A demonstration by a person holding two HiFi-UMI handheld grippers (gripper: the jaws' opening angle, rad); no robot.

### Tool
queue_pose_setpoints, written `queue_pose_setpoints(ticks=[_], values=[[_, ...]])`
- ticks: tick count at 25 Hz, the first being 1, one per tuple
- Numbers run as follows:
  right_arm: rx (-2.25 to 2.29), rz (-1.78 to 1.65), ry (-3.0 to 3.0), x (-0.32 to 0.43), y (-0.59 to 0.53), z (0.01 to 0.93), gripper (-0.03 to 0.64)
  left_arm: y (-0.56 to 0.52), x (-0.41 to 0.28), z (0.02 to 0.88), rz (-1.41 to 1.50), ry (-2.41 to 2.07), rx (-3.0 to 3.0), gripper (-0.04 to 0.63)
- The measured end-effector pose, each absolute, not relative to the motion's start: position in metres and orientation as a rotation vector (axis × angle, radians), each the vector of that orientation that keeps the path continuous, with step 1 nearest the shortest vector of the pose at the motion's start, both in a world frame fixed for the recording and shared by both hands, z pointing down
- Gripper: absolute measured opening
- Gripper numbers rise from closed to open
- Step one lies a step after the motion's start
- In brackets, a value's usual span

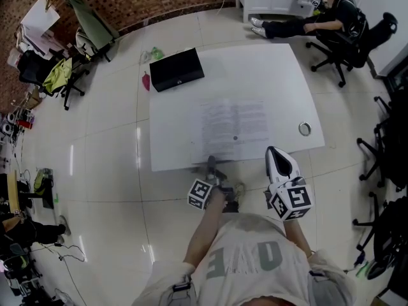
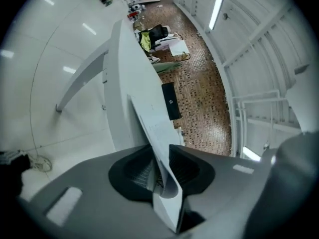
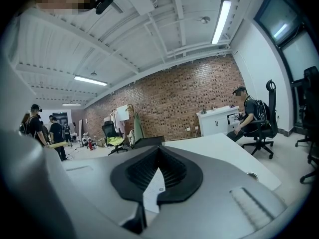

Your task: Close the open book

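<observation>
The open book [image 1: 234, 129] lies flat on the white table [image 1: 255, 75], its printed pages facing up. My left gripper [image 1: 211, 162] is at the book's near edge, left of the spine. In the left gripper view the picture is rolled over, and a white leaf of the book [image 2: 148, 121] runs edge-on between the dark pads [image 2: 187, 171], with the left gripper [image 2: 160, 152] shut on it. My right gripper [image 1: 273, 152] hovers at the table's near edge just right of the book, shut and holding nothing [image 3: 158, 152].
A black box [image 1: 176, 69] sits at the table's far left corner. A small metal ring [image 1: 305, 129] lies near the right edge. A person sits on an office chair [image 1: 338, 21] beyond the table, and more chairs [image 1: 382, 158] stand to the right.
</observation>
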State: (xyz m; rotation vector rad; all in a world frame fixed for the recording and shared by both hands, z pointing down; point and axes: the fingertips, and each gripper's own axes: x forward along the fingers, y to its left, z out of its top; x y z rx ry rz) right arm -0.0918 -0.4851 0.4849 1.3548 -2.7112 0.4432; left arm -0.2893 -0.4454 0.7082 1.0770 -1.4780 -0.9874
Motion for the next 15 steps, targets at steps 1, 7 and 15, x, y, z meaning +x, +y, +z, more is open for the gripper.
queue_pose_setpoints(ticks=[1,7,15], values=[[1.358,0.442,-2.71,-0.09,-0.486,0.485,0.003,-0.444,-0.289,0.708,-0.94,-1.517,1.096,0.07],[1.371,0.464,-2.722,-0.085,-0.489,0.486,0.005,-0.45,-0.265,0.652,-0.614,-1.724,1.515,0.02],[1.433,0.481,-2.726,-0.074,-0.479,0.481,0.005,-0.47,-0.175,0.625,-0.298,-1.543,1.948,0.074]])
